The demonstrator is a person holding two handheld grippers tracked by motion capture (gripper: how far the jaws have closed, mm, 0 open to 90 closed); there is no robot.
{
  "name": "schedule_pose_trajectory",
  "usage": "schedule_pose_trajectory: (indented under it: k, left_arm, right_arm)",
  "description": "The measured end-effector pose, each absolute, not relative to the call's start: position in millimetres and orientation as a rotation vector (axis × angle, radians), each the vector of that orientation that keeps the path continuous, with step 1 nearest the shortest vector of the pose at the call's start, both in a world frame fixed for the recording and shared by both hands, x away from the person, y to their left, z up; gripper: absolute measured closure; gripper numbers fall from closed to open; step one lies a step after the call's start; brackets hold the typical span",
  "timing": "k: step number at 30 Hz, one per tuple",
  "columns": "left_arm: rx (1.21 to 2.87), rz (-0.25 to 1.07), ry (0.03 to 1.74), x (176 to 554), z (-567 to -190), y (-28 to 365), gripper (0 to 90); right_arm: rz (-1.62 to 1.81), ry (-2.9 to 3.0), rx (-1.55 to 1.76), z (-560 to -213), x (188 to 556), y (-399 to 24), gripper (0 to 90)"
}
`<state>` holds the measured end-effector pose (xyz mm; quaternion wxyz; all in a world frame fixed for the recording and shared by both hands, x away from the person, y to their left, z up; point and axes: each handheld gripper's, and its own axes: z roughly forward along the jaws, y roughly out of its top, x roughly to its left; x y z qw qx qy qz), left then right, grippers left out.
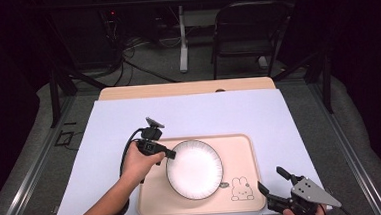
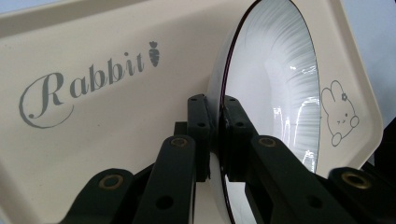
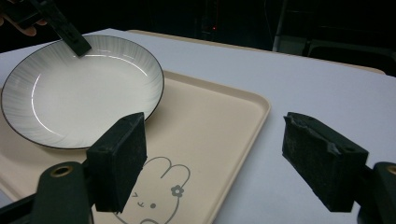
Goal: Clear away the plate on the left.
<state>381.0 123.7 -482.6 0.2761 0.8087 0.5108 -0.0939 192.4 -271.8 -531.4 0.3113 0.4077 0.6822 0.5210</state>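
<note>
In the high view, a white plate (image 1: pixel 195 169) is seen lying on a beige tray (image 1: pixel 238 147) that rests on the pale sheet covering the desk (image 1: pixel 189 112). The left gripper (image 1: pixel 170 153) is pressed together on the plate's left rim, reaching in from the left with the forearm coming up from the bottom edge and the wrist held roughly level; the plate therefore lies directly to the right of that gripper, and the left hand is by far the nearer one. The right gripper (image 1: pixel 270 180) is held off the tray's near right corner, well apart from the plate, its jaws spread and nothing between them. In the left gripper view, the plate's rim (image 2: pixel 215 121) is shown pinched between the two black pads, the plate (image 2: pixel 275 93) extending away over the tray (image 2: pixel 116 107), which bears lettering and a rabbit drawing. In the right gripper view, the spread right gripper (image 3: pixel 215 163) is aimed across the tray's corner (image 3: pixel 219 135) toward the plate (image 3: pixel 84 93), on whose far rim the left gripper (image 3: pixel 77 44) is seen clamped.
</note>
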Motion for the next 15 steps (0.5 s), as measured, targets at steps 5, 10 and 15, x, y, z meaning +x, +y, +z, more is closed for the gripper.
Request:
schedule_pose_trajectory:
  k: [5, 10, 15]
  left_arm:
    - [2.163, -0.244, 1.376, 378.5, -485.0, 126.1, 84.1]
    - [2.150, -0.245, 1.394, 377.5, -489.6, 129.3, 84.6]
    - [2.130, -0.248, 1.413, 375.6, -495.2, 133.5, 84.9]
  right_arm:
    - [1.375, 1.799, 1.074, -531.3, 192.0, -271.9, 21.3]
    - [1.376, 1.799, 1.073, -531.2, 191.7, -271.9, 21.4]
    - [1.377, 1.798, 1.075, -531.3, 191.9, -272.1, 21.4]
